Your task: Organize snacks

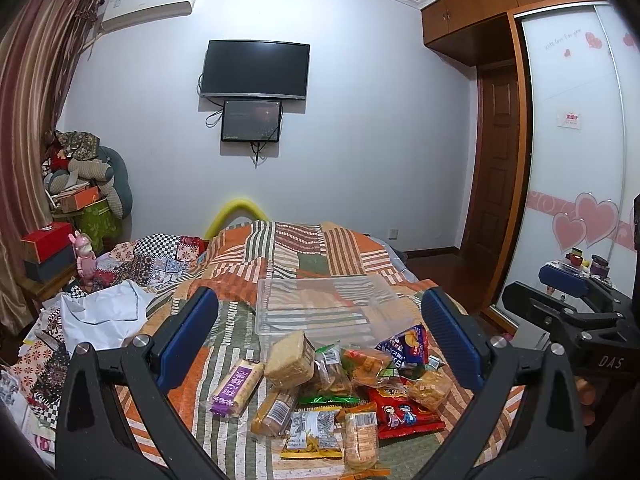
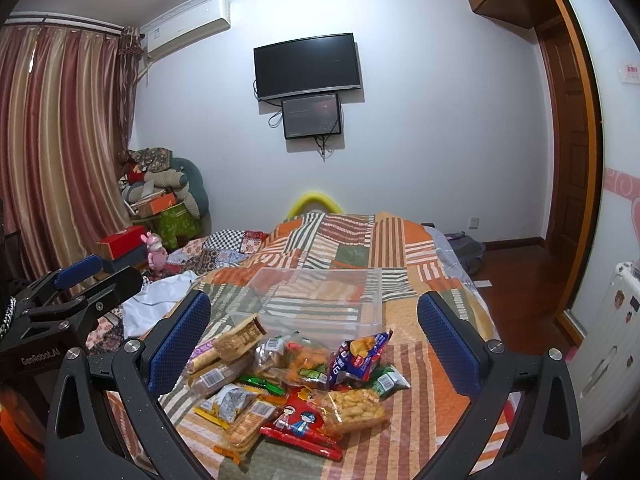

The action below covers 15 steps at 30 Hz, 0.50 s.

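Note:
A pile of packaged snacks (image 1: 332, 384) lies on the patchwork quilt (image 1: 280, 248), with a clear plastic bin (image 1: 324, 304) just behind it. The pile holds a blue chip bag (image 1: 406, 346), a red packet (image 1: 400, 412) and a purple-labelled cracker pack (image 1: 236, 388). My left gripper (image 1: 320, 328) is open and empty, held above the pile. My right gripper (image 2: 314, 332) is open and empty over the same pile (image 2: 296, 384), in front of the bin (image 2: 320, 300). Each gripper shows at the edge of the other's view: the right one (image 1: 568, 284) and the left one (image 2: 92, 276).
Crumpled white cloth (image 1: 104, 312) and patterned bedding lie left of the snacks. A red box (image 1: 50, 242) and a pink toy (image 1: 85, 258) stand at the bed's left. A wardrobe (image 1: 576, 140) and a door are on the right, and a radiator (image 2: 612, 344) is at the far right.

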Motion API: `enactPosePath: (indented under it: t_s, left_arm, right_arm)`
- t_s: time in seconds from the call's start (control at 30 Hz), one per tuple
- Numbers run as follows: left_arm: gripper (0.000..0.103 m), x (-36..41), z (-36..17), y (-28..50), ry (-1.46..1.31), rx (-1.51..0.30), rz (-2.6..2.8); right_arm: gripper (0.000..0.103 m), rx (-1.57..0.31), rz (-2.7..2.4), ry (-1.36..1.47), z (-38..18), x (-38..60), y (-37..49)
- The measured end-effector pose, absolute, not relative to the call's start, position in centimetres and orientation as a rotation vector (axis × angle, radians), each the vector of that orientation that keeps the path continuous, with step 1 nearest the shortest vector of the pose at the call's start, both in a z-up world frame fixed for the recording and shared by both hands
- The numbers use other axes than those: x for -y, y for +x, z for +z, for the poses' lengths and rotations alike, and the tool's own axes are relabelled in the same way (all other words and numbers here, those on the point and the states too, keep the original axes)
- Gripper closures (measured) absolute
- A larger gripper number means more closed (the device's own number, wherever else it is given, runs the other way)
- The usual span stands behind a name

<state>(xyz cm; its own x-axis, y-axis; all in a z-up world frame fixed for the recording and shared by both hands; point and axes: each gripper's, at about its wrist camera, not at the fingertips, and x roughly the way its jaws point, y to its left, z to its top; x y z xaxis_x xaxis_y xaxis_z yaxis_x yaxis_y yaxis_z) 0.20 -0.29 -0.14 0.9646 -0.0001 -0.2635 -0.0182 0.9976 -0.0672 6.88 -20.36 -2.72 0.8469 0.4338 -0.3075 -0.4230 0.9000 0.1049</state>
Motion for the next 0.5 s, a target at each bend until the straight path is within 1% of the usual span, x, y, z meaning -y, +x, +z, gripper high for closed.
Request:
enactPosePath:
  t_s: [0.5]
  left_arm:
    - [0.0, -0.1, -0.35, 0.39, -0.074, -0.274, 0.02]
  right_arm:
    - [0.0, -0.338, 0.451, 0.032, -3.05, 20.49, 6.92]
